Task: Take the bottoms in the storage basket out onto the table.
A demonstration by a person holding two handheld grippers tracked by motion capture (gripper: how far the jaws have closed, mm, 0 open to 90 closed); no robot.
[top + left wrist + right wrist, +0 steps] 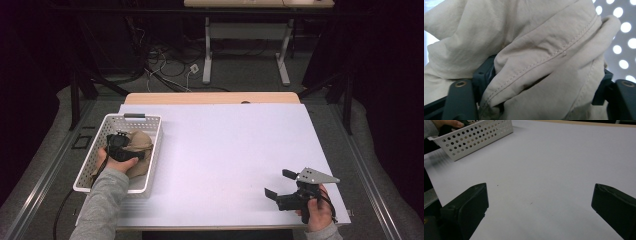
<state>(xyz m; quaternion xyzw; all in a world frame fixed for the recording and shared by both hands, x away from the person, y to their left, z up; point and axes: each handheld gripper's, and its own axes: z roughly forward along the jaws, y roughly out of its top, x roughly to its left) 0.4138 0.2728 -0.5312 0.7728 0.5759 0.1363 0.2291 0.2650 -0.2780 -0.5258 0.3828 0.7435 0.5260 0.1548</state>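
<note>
My left gripper (131,152) is clamped on the beige cloth (544,57) inside the basket (150,150) at the tabletop's left edge. My right gripper (280,183) waits wide open, empty, near the right front corner. Next, I judge, lift the cloth clear.

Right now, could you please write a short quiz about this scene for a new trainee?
1. True or false: the right gripper is open over the bare white table.
2. Where is the beige cloth? A) in the white basket B) on the floor C) under the right gripper
3. Fill in: the left gripper has its jaws around a fold of ____.

Key: 1 true; 2 A; 3 the beige cloth.
</note>
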